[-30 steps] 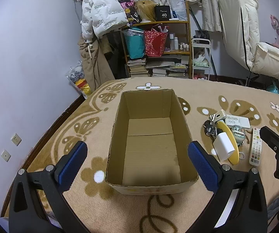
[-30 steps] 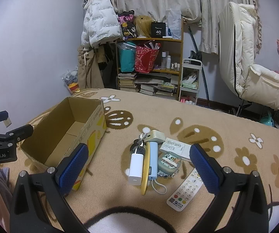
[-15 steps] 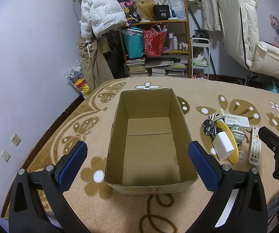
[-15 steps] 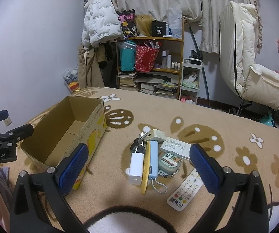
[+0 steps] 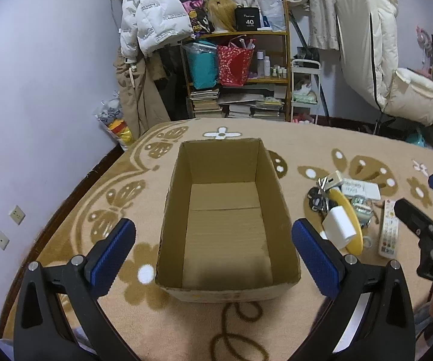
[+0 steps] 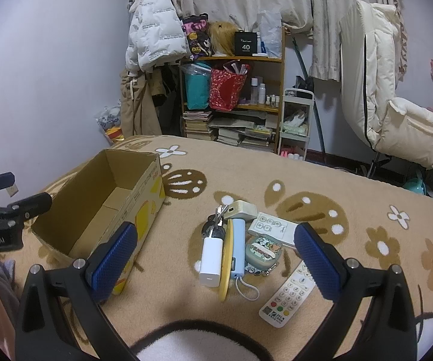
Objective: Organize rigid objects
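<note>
Even, moderately dim indoor light from above; soft shadows fall inside the cardboard box [image 5: 225, 234]. Strong fisheye curvature, dark vignetted corners; focus sharp, no glare.

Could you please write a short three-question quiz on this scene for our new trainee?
1. True or false: the cardboard box already holds an item.
2. Which lies nearest the right gripper? A. the white charger B. the keys C. the white remote control
3. Fill in: both grippers' jaws stand ____.

Key:
1. False; only its bare bottom shows.
2. A; the white charger lies between the fingertips in the right wrist view.
3. Open; the left gripper holds nothing either.
</note>
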`<state>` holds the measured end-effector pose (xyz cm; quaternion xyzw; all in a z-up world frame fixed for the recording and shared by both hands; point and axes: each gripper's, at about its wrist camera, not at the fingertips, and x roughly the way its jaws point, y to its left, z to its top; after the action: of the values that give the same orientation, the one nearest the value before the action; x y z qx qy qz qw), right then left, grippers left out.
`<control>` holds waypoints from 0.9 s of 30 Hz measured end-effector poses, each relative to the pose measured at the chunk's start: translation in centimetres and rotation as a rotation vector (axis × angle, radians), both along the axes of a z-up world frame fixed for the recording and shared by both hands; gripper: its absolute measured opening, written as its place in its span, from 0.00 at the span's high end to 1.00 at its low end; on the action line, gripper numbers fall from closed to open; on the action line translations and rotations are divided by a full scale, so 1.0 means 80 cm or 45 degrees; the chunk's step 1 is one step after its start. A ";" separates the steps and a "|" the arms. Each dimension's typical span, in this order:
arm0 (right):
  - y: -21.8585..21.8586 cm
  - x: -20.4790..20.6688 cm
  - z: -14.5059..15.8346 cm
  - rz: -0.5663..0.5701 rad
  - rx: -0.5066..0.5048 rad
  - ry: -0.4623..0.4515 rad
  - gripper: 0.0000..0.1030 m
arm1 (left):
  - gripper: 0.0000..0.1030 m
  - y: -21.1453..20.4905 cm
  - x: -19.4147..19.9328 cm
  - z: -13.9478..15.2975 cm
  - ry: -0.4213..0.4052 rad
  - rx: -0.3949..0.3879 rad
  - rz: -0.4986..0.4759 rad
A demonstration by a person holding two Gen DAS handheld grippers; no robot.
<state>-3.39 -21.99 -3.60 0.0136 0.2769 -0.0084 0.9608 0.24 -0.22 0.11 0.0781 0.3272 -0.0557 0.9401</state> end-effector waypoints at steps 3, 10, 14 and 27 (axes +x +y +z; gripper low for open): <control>-0.002 0.003 -0.005 -0.002 -0.001 0.011 0.00 | 0.00 0.004 0.010 0.003 0.012 -0.005 -0.005; -0.026 0.035 -0.023 -0.054 0.048 0.089 0.00 | 0.00 0.016 0.057 -0.005 0.124 0.027 0.048; -0.048 0.051 -0.026 -0.096 0.080 0.133 0.00 | 0.00 0.028 0.081 -0.015 0.191 0.033 0.082; -0.102 0.096 -0.053 -0.254 0.155 0.329 0.00 | 0.00 0.063 0.139 -0.060 0.417 0.046 0.144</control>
<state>4.31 -30.15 -7.88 0.0981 0.3955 -0.0884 0.9089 11.35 4.82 -4.65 0.0662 0.4808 -0.0089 0.8743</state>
